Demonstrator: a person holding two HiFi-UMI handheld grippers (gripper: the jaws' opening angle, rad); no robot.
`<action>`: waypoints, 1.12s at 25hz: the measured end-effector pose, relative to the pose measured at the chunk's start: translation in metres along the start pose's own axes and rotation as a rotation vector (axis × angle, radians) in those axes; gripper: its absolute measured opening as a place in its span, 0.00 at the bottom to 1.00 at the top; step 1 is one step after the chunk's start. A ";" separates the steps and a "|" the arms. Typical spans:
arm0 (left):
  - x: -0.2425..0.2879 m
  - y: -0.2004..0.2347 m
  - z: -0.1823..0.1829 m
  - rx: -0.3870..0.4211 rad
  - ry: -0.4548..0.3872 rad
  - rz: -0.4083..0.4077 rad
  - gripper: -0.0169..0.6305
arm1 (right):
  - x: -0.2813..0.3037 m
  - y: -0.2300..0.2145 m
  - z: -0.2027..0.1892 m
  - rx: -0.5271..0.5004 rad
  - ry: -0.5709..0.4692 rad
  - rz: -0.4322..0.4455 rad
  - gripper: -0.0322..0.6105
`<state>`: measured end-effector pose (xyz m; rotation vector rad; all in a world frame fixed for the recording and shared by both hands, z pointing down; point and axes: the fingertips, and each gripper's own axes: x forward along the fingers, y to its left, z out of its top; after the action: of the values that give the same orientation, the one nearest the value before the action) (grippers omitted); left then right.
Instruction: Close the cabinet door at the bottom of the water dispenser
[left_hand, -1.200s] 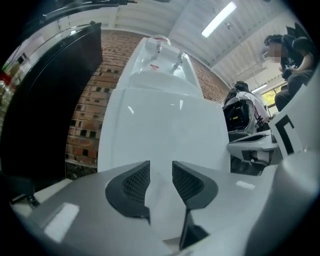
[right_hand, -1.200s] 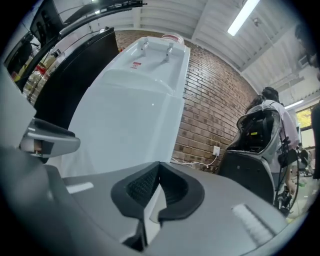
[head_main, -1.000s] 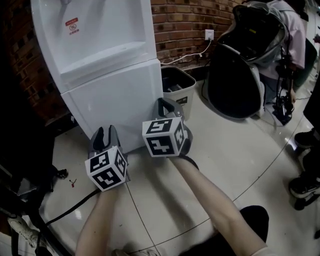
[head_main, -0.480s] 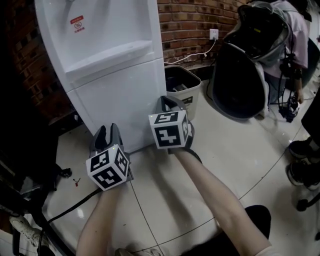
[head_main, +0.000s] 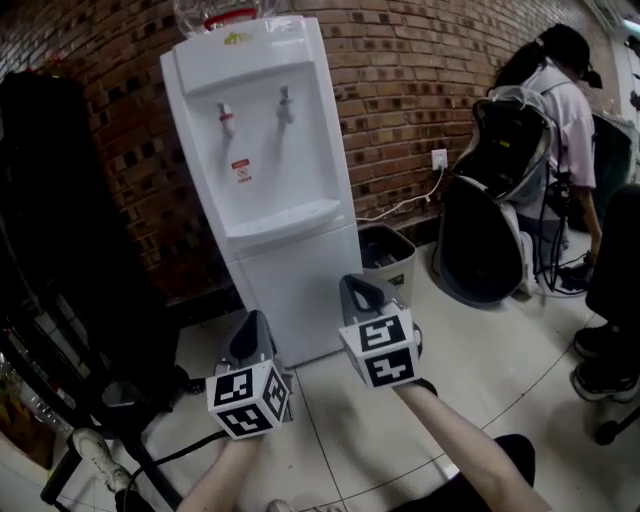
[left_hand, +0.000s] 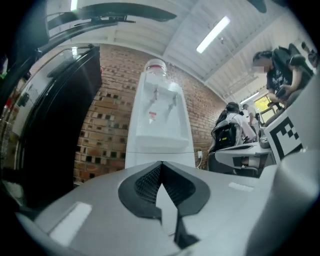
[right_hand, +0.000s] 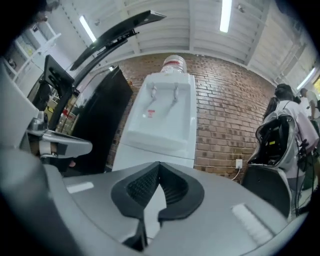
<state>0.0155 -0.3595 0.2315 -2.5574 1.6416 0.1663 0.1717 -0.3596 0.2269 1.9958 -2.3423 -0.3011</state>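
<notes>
Since the cabinet door (head_main: 300, 290) looks flush at the foot of the water dispenser (head_main: 275, 150), at twelve o'clock from both hands, the risk I judge is an uncaught latch, letting it swing out again. The left gripper (head_main: 254, 325) and right gripper (head_main: 356, 290) are clenched on nothing, apart from it. The door faces six o'clock, toward the person — its long axis seemingly upright.

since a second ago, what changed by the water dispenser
The left gripper and right gripper rose and drew back from the cabinet door, and the head view tilted up to show the whole water dispenser. Neither took hold of anything. The cabinet door stays closed, the bin beside it.
</notes>
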 end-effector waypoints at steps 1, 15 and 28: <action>-0.021 -0.003 0.006 -0.028 -0.002 -0.005 0.05 | -0.020 0.007 0.007 0.007 -0.004 0.011 0.05; -0.165 0.031 -0.039 -0.115 0.025 0.098 0.05 | -0.146 0.101 -0.029 0.164 -0.013 0.094 0.05; -0.159 0.031 -0.048 -0.186 0.058 0.119 0.05 | -0.143 0.103 -0.032 0.183 -0.004 0.089 0.05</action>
<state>-0.0767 -0.2359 0.3017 -2.6182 1.8848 0.2688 0.1007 -0.2076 0.2897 1.9572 -2.5365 -0.0895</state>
